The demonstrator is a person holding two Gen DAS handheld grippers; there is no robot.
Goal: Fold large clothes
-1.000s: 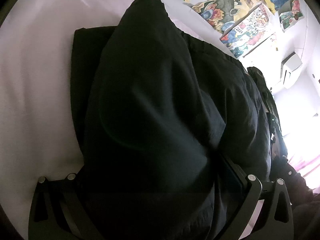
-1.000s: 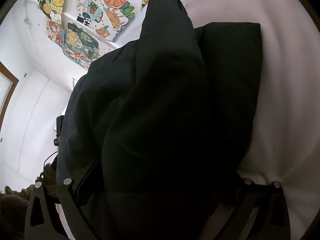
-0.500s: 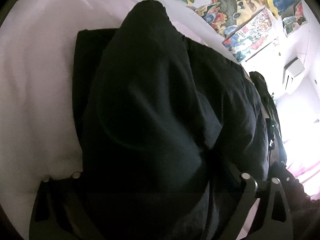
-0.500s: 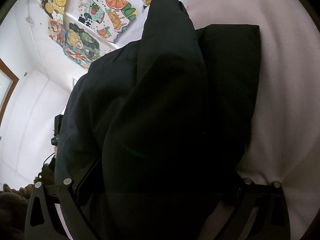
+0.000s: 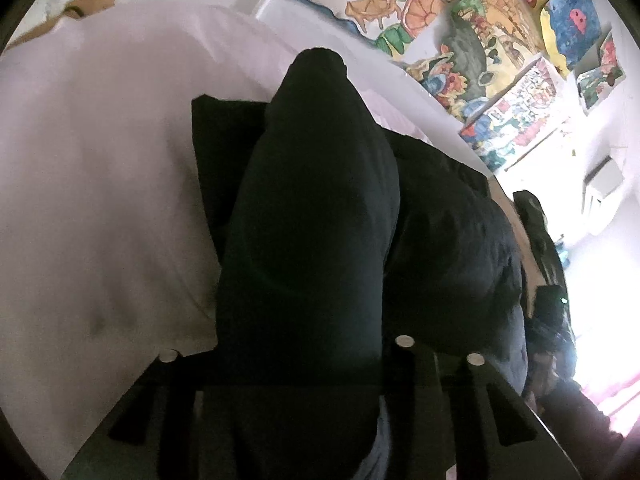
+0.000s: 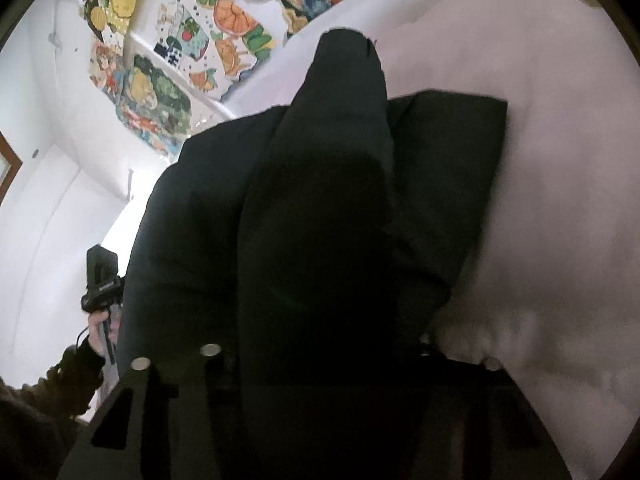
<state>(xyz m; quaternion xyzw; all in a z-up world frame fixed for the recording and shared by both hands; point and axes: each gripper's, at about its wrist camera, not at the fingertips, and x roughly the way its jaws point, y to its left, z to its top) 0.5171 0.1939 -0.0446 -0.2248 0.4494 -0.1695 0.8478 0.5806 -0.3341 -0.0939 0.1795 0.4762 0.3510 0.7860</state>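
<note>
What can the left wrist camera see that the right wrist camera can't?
Only the left wrist view shows the wall air conditioner and a brown cardboard piece. Only the right wrist view shows the person's hand holding the other gripper's handle, and a brown door frame. Both show the black garment bunched between the fingers, the white bedding and colourful wall drawings.

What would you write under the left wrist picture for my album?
Left hand-held gripper closing on a bunched black garment over a white sheet, colourful drawings behind.

Your pale pink bed sheet (image 5: 100, 208), soft and rumpled, black garment (image 6: 448, 168) lying folded flat across it, edges squared.
</note>
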